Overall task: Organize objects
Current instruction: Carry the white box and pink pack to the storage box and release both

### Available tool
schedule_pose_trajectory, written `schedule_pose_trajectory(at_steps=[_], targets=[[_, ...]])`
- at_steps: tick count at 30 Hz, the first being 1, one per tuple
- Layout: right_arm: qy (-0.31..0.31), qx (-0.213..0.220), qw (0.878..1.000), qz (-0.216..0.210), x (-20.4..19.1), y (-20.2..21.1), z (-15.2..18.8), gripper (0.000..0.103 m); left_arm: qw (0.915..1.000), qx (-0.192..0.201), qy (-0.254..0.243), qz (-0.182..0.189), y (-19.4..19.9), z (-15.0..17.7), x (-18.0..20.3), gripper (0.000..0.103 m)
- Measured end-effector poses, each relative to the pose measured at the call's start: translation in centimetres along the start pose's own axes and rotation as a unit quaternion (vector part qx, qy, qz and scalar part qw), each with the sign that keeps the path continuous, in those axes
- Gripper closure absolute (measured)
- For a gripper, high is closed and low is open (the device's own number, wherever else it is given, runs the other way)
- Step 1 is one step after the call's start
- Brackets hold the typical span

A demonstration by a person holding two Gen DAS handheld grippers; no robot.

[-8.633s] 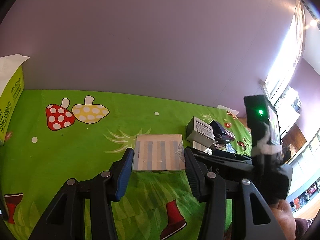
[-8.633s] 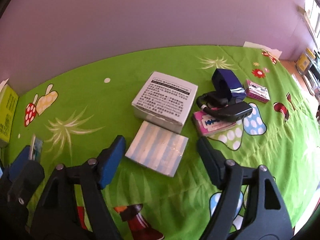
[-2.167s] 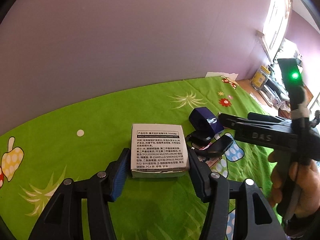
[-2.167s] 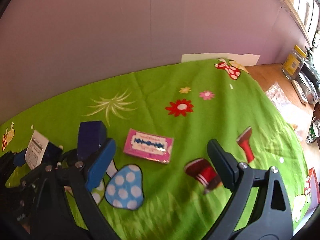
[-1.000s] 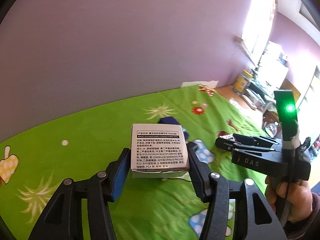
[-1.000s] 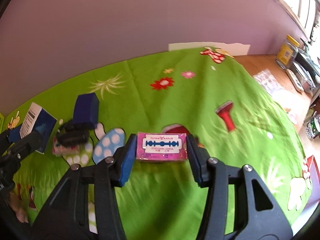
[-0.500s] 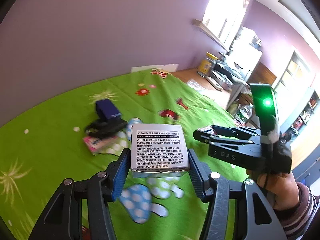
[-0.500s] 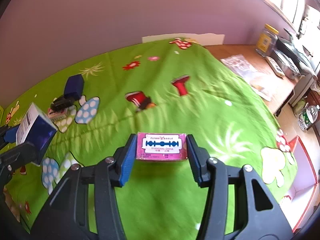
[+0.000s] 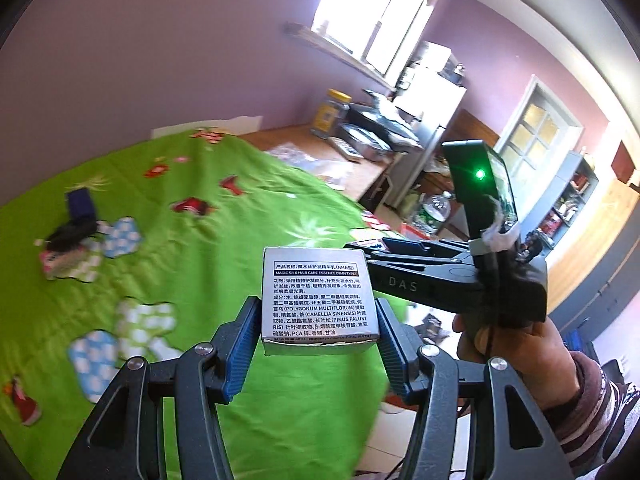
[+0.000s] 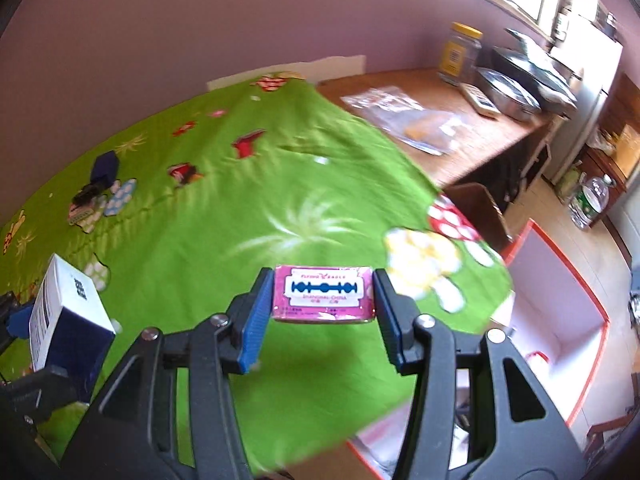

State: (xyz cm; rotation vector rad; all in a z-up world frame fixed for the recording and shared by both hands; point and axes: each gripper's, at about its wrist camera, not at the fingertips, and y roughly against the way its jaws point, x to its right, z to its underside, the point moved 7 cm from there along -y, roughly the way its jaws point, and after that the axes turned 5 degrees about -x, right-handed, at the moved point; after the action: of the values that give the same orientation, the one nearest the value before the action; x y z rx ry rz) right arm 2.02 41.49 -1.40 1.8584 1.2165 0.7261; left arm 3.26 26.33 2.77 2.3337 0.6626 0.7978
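My left gripper (image 9: 318, 332) is shut on a white hair-care box (image 9: 319, 300) with black print and holds it above the green cloth's (image 9: 192, 280) right edge. The same box (image 10: 68, 320) shows at the left of the right wrist view. My right gripper (image 10: 322, 308) is shut on a pink razor-blade packet (image 10: 323, 294), in the air above the cloth's (image 10: 248, 216) right edge. The right gripper's black body (image 9: 432, 284) sits just right of the white box in the left wrist view. An open white box with an orange rim (image 10: 560, 304) stands on the floor to the right, below the table.
A dark blue box (image 9: 80, 204), a black device (image 9: 72, 232) and a pink packet (image 9: 54, 260) lie far left on the cloth. A wooden counter (image 10: 460, 120) with a jar (image 10: 458, 54), metal pans (image 10: 516, 92) and plastic bags (image 10: 404, 116) stands behind. A water bottle (image 10: 588, 200) is on the floor.
Both grippers have swung right with their loads, from over the middle of the cloth to its right edge. The orange-rimmed box on the floor has come into the right wrist view.
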Motion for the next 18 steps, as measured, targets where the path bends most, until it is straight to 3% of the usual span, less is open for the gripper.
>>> schedule_pose_trajectory(at_steps=[18], targets=[[-0.098,-0.030,0.992,0.074,13.7,0.9,5.9,0.050,0.9959,-0.030,-0.074,0.044,-6.0,2.6,9.8,0.046]])
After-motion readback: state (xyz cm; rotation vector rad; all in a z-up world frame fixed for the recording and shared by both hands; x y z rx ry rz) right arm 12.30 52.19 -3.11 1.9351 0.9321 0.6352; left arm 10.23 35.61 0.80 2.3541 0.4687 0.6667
